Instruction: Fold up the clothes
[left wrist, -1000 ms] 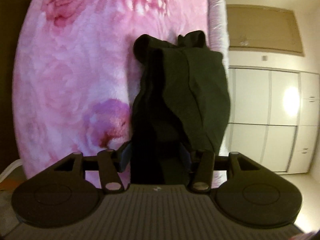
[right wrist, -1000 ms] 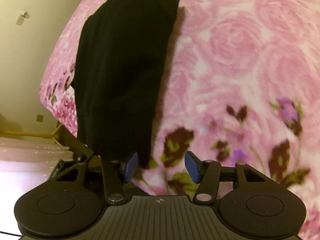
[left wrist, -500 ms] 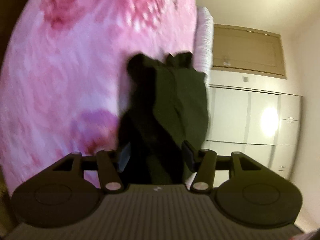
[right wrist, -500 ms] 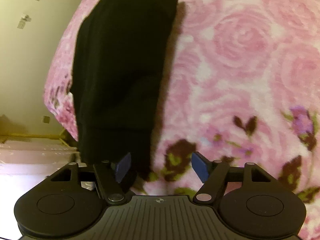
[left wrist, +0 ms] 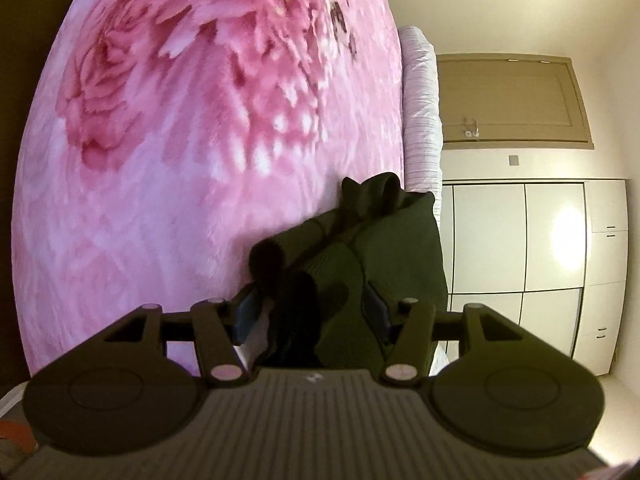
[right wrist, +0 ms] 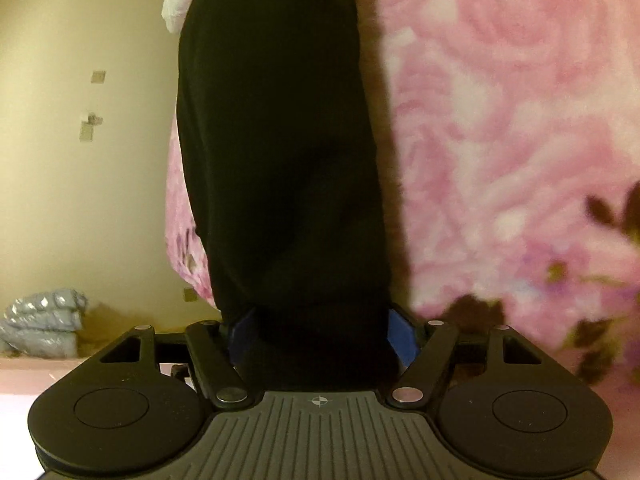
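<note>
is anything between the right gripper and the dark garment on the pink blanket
Nothing visible. The dark garment lies on the pink floral blanket and its near end already sits between the open jaws of the right gripper.

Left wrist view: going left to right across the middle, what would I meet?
Pink rose-print blanket → dark green garment → white ribbed bedding edge → white cupboard doors.

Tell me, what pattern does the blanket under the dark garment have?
Large pink roses; the blanket shows them best in the left wrist view.
</note>
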Available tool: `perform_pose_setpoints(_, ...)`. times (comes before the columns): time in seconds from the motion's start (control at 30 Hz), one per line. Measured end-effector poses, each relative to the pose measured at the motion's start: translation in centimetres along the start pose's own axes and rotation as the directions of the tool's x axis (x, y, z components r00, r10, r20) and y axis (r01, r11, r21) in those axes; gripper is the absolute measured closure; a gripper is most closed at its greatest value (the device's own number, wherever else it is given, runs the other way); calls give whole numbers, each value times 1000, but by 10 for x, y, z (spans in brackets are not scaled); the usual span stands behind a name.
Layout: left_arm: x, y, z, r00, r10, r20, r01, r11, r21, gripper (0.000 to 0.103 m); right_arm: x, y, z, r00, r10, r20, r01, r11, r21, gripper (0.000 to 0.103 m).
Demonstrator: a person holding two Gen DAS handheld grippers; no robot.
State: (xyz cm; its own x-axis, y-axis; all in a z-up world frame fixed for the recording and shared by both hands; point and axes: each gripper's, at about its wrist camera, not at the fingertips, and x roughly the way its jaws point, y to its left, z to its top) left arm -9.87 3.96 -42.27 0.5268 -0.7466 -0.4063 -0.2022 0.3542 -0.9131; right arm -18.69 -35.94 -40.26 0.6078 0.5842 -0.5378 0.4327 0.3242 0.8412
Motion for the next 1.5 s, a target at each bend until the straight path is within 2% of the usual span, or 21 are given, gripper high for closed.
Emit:
perform_pose_setpoints(0.1,7,-6,-1,999,20,-30,-19,999,43,61,8,-2,0,1000,2,-4,-2,1000,-21,33)
perform_pose_setpoints(0.13,12,-11,1,998,42,-45,-39,997,72,73,9,-3,0,1000,3,-4,-3,1000,-24,33)
perform_pose_setpoints(0.17,14,-16,2,997,57,-57,-51,994,101,78,9,-4,0,1000,5,-4,-5,1000,-23,33)
perform_pose_setpoints(0.2,12,-22,3,996,61,-70,-52,990,127,91,10,-5,0,1000,7,-3,-7,1000,-21,41)
perform_pose_setpoints(0.23,11,-29,4,995,66,-80,-53,985,162,95,10,-6,0,1000,9,-2,-9,1000,-20,45)
perform_pose_setpoints(0.3,12,-49,9,992,84,-96,-56,965,256,96,9,-10,-1,1000,25,3,-25,1000,4,64)
perform_pose_setpoints(0.37,12,-66,18,990,78,-118,-38,951,306,96,8,-16,-5,997,74,24,-75,994,73,67)
perform_pose_setpoints(0.53,28,-118,63,974,103,-202,-1,894,449,96,31,-7,-30,977,173,126,-199,950,240,68)
perform_pose_setpoints(0.67,65,-153,121,945,142,-293,46,832,553,96,74,20,-54,952,198,232,-271,897,349,68)
perform_pose_setpoints(0.8,114,-170,182,915,184,-360,86,783,616,95,139,55,-64,922,215,321,-334,861,382,67)
perform_pose_setpoints(0.83,125,-171,195,907,207,-368,78,774,628,94,157,63,-64,916,212,340,-343,854,391,67)
perform_pose_setpoints(0.9,144,-168,215,886,277,-372,37,757,652,88,190,75,-63,911,193,366,-343,847,407,53)
perform_pose_setpoints(0.97,149,-161,229,868,347,-356,-24,745,667,86,204,81,-58,927,138,347,-283,868,409,37)
perform_pose_setpoints(1.0,141,-157,232,870,348,-349,-37,752,659,85,204,83,-57,932,121,341,-260,878,401,34)
perform_pose_setpoints(1.13,83,-151,215,909,338,-244,-127,781,611,81,158,81,-54,932,5,362,-129,939,318,34)
perform_pose_setpoints(1.23,42,-143,177,925,308,-223,-169,858,486,73,105,66,-44,893,-118,435,-29,948,316,34)
perform_pose_setpoints(1.33,18,-130,130,935,258,-244,-179,936,303,65,61,55,-22,848,-174,500,7,948,318,33)
perform_pose_setpoints(1.37,13,-123,113,937,237,-255,-177,956,236,64,53,55,-13,843,-180,507,20,952,305,26)
perform_pose_setpoints(1.4,11,-115,99,939,221,-262,-178,967,180,64,49,56,-4,844,-176,507,27,957,287,13)
perform_pose_setpoints(1.47,11,-102,75,945,205,-254,-185,978,101,64,52,62,7,851,-154,502,30,969,245,10)
perform_pose_setpoints(1.5,14,-96,65,952,197,-233,-187,980,63,64,52,59,8,863,-134,488,24,974,224,10)
